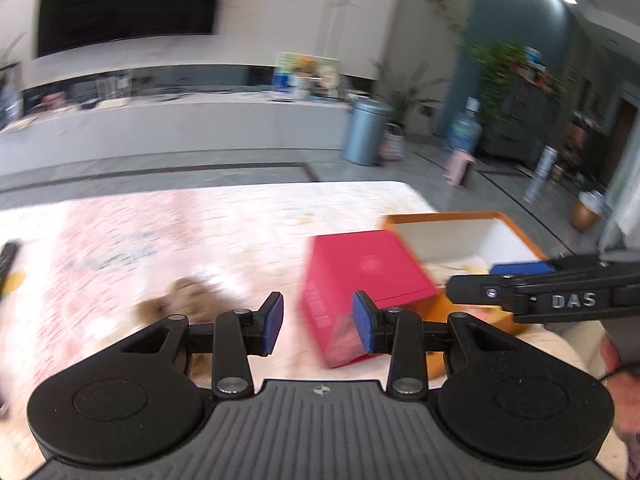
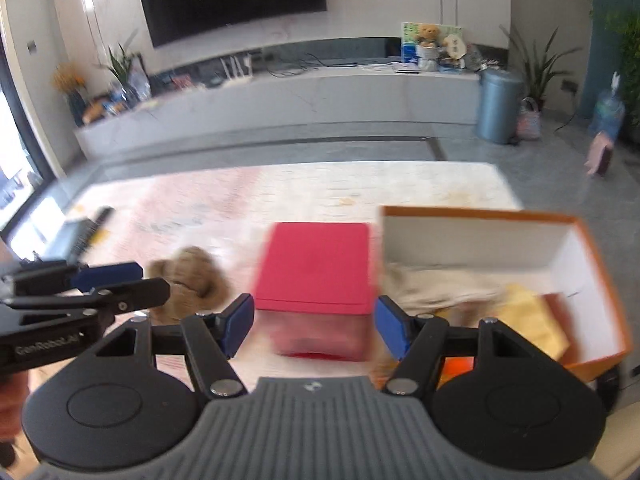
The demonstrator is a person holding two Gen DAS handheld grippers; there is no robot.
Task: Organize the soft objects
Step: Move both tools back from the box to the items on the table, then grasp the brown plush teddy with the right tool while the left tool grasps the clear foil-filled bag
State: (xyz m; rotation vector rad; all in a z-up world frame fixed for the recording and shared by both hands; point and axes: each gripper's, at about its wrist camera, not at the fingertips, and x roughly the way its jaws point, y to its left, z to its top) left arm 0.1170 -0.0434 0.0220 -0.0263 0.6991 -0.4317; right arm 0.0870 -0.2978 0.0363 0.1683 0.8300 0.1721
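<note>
Both tools are spread apart and empty above a pale patterned surface (image 2: 320, 188). The left tool (image 1: 318, 322) hovers near a blurred brown plush toy (image 2: 188, 280). The right tool (image 2: 314, 324) faces a red box (image 2: 316, 266), beside an open orange box (image 2: 600, 280) holding beige cloth (image 2: 436, 286).

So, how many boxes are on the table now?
2. The red box stands closed in the middle. The orange box stands open at its right, with soft things inside. No others show, though the grippers hide the near edge.

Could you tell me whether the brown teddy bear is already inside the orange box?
No, the brown teddy bear lies on the table left of the red box.
</note>
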